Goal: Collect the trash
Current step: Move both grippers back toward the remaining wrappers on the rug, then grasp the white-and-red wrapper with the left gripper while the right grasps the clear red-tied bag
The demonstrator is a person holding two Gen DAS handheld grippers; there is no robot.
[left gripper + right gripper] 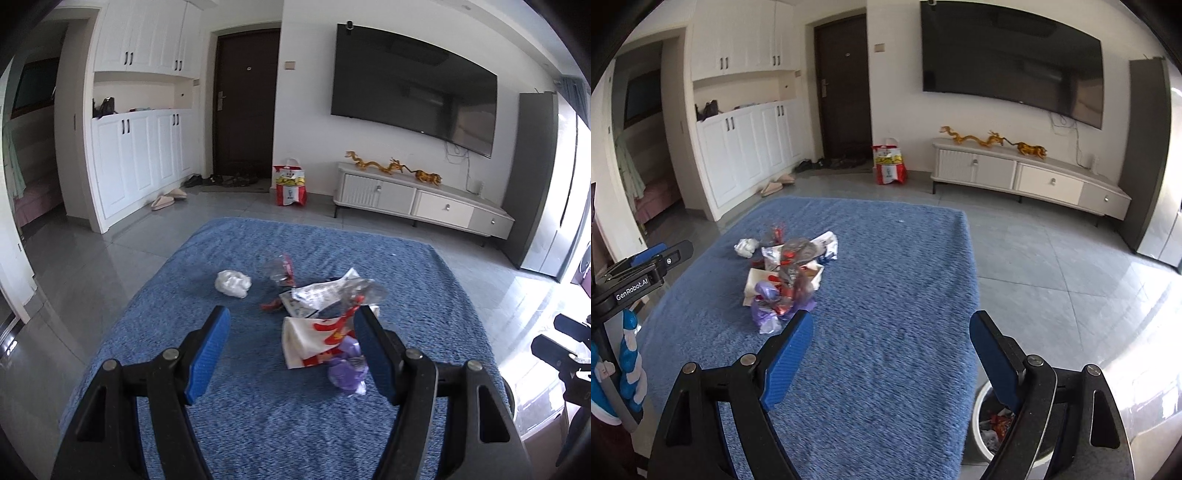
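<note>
A pile of wrappers [325, 317] is seen heaped mid-way across the blue cloth [258, 424], with a white crumpled wad [233, 283] just to its left. The left gripper [291, 354] is held above the near edge, jaws apart and empty. The right gripper [892, 360] is likewise spread, nothing between. Some trash is already in the bin [979, 406] at near right. A fresh pick appears due: a wrapper must be straddled and pinched.

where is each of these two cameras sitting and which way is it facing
Left wrist: on the left gripper, over the blue cover, facing the trash pile and TV; its own open fingers show.
Right wrist: on the right gripper, same facing; bin lower right, left gripper at left edge.
Shared: pile, cover, TV, door.
</note>
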